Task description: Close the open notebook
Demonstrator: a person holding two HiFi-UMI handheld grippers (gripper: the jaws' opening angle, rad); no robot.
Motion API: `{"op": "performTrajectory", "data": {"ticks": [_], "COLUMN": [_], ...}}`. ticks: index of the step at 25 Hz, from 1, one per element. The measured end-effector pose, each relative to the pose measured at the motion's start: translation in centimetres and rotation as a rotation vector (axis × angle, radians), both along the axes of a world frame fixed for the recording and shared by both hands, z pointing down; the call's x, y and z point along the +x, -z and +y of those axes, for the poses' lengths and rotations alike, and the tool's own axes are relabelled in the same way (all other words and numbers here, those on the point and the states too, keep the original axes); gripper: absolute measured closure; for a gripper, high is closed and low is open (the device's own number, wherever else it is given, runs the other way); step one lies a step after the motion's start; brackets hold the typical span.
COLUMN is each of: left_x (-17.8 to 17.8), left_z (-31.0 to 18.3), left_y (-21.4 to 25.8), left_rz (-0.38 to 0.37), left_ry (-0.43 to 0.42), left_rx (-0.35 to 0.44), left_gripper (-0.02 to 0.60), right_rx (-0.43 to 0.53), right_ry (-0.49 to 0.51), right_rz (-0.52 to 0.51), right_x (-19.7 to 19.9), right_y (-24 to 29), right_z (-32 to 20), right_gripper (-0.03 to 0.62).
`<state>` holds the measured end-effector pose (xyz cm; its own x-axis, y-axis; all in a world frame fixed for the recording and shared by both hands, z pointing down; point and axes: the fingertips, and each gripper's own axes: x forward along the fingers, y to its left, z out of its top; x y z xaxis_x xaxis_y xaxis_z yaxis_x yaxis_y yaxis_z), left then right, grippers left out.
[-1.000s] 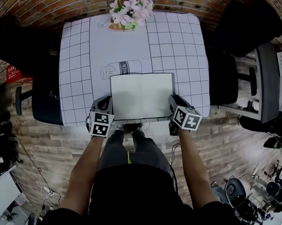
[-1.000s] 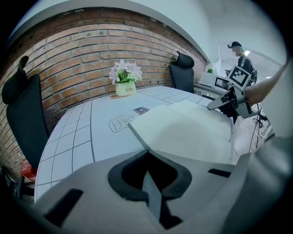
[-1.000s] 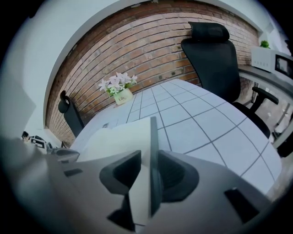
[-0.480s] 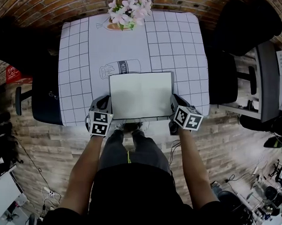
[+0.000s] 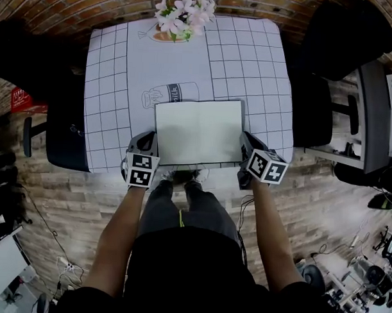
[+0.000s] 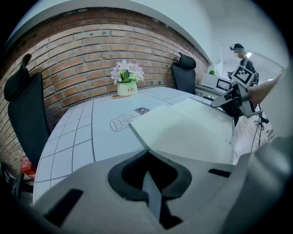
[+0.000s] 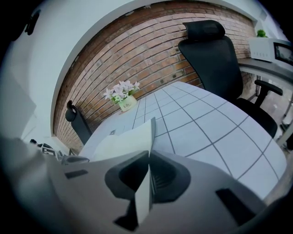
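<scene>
Newly closed, my right gripper pinches the notebook at the table's near edge. My left gripper clamps its left side.

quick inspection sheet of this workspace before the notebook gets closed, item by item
surface: table, white grid print with a milk bottle drawing.
job's things: notebook lies open and flat at the near edge, blank pages up.
clutter: flower pot at the far edge, well apart from the notebook.
grippers: left gripper shut on the notebook's left edge; right gripper shut on its right edge.
cables: cable on the floor at the person's left, off the table.
surroundings: black office chairs at both sides of the table, brick wall behind it, desk to the right.
</scene>
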<state>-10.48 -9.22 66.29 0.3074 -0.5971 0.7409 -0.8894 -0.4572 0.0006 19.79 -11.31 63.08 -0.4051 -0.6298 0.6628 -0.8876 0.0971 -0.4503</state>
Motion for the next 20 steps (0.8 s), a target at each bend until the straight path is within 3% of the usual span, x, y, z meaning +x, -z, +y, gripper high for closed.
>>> {"op": "performTrajectory", "data": {"ticks": [20], "left_x": [-0.2], "left_z": [0.1], "left_y": [-0.4], "left_rz": [0.021], "left_ry": [0.007], "left_rx": [-0.004], "left_gripper": [0.558], "right_rx": [0.125], "right_ry": [0.056], "right_rz": [-0.033], "right_x": [-3.4], "right_y": [5.8], "right_z": [-0.1], "right_gripper": [0.571]}}
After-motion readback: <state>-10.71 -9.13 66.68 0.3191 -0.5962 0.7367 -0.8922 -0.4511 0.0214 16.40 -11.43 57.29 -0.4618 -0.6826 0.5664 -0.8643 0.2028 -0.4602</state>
